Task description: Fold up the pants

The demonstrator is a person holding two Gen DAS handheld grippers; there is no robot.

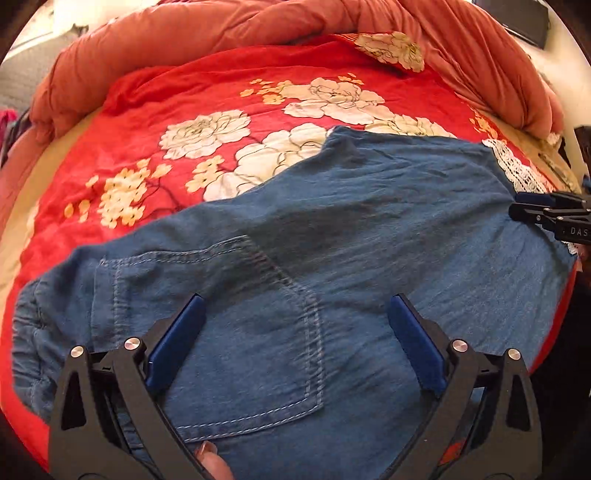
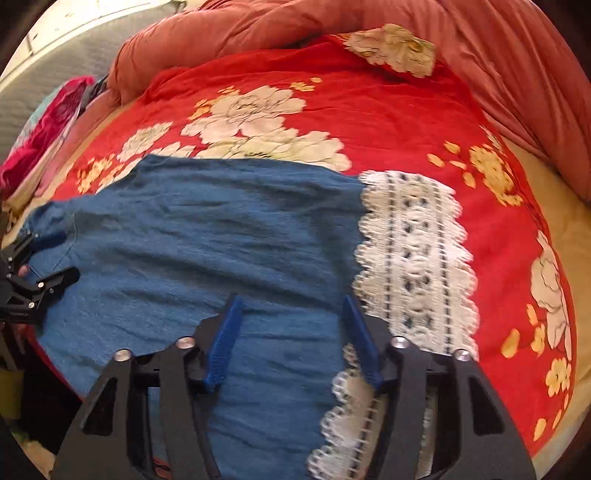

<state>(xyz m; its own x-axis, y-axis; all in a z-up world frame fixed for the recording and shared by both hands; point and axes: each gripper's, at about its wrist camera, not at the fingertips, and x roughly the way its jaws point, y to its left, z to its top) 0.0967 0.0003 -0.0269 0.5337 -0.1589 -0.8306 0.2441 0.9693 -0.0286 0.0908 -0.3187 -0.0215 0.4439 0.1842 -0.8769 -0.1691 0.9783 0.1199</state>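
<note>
Blue denim pants (image 1: 332,229) lie flat on a red floral bedspread (image 1: 147,110), with a stitched back pocket (image 1: 258,332) at the waist end and white lace cuffs (image 2: 410,258) at the leg end. My left gripper (image 1: 295,306) is open and empty, hovering over the pocket. My right gripper (image 2: 291,306) is open and empty over the leg near the lace cuff; it also shows at the right edge of the left wrist view (image 1: 546,218). The left gripper shows at the left edge of the right wrist view (image 2: 33,273).
A bunched salmon duvet (image 1: 258,33) rings the far side of the bed and also shows in the right wrist view (image 2: 517,74). Pink cloth (image 2: 40,136) lies at the far left. The beige mattress edge (image 2: 565,221) shows at the right.
</note>
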